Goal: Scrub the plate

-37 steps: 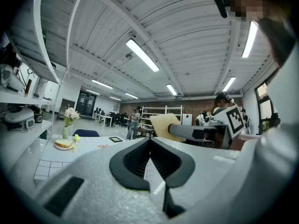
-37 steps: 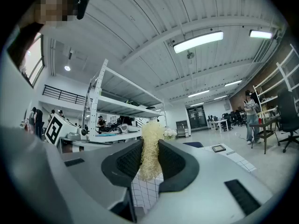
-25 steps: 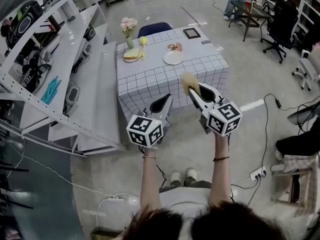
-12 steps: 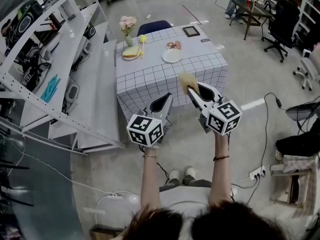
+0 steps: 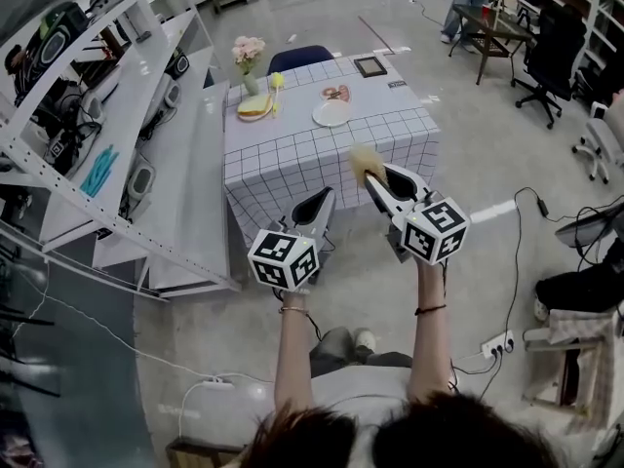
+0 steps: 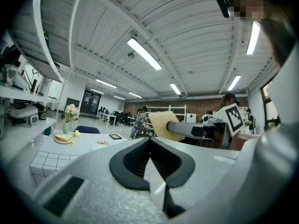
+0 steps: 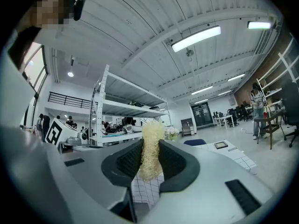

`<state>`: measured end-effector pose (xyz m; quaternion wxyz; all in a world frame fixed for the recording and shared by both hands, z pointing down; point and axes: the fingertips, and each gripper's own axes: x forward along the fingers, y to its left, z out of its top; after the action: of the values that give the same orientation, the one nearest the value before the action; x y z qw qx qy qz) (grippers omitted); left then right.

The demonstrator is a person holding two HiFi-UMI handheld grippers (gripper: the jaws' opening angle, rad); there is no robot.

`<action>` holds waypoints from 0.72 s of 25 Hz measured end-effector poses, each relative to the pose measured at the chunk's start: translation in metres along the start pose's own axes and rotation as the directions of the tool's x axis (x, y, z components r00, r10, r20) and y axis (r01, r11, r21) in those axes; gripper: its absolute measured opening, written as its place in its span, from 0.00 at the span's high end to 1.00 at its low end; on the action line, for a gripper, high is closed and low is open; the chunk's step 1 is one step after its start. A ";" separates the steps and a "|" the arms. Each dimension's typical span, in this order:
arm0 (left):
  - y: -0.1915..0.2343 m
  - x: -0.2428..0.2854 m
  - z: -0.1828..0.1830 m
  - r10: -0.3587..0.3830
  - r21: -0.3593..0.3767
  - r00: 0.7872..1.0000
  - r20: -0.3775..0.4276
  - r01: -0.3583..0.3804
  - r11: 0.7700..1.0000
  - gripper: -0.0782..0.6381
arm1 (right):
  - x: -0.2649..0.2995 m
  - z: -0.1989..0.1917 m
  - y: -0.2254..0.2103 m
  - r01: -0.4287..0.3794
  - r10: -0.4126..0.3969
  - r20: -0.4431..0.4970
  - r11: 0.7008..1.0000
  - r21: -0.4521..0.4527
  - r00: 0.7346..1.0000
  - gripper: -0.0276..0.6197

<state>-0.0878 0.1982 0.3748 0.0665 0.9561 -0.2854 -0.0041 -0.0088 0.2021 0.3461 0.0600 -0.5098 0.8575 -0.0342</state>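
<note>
Plate point(image 5: 331, 113), upper centre: not yet reached, scrubbing all ahead, we judge. Our right gripper point(image 5: 381, 177) clamps a fibrous scrubber point(image 5: 366, 158); left gripper point(image 5: 323, 199) closed, empty.

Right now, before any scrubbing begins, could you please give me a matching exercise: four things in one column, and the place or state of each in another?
Things:
1. right gripper
2. left gripper
3. white plate
4. blue chair

Places or states:
A. beyond the far edge of the checked table
B. jaws together, nothing between
C. on the table
D. clamped on the yellow scrub pad

Pairs: 1-D, 2-B, 3-C, 4-A
</note>
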 end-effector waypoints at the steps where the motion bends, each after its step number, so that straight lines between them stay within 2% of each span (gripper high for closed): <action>1: 0.001 0.000 -0.001 0.007 0.000 1.000 -0.003 -0.007 1.000 0.88 | -0.001 -0.002 -0.001 0.000 0.000 -0.004 1.000 0.004 1.000 0.84; 6: 0.008 0.002 0.001 0.042 -0.024 0.999 0.017 -0.041 0.999 0.88 | -0.001 -0.005 -0.010 0.007 -0.007 -0.007 1.000 0.017 1.000 0.84; 18: 0.046 0.042 -0.002 0.028 -0.028 1.000 0.001 -0.028 0.999 0.88 | 0.044 -0.015 -0.045 0.022 -0.021 -0.043 0.999 0.034 0.999 0.84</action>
<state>-0.0777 0.1379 0.3834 0.0799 0.9509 -0.2989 -0.0078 0.0078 0.1416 0.3632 0.0502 -0.5171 0.8523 -0.0604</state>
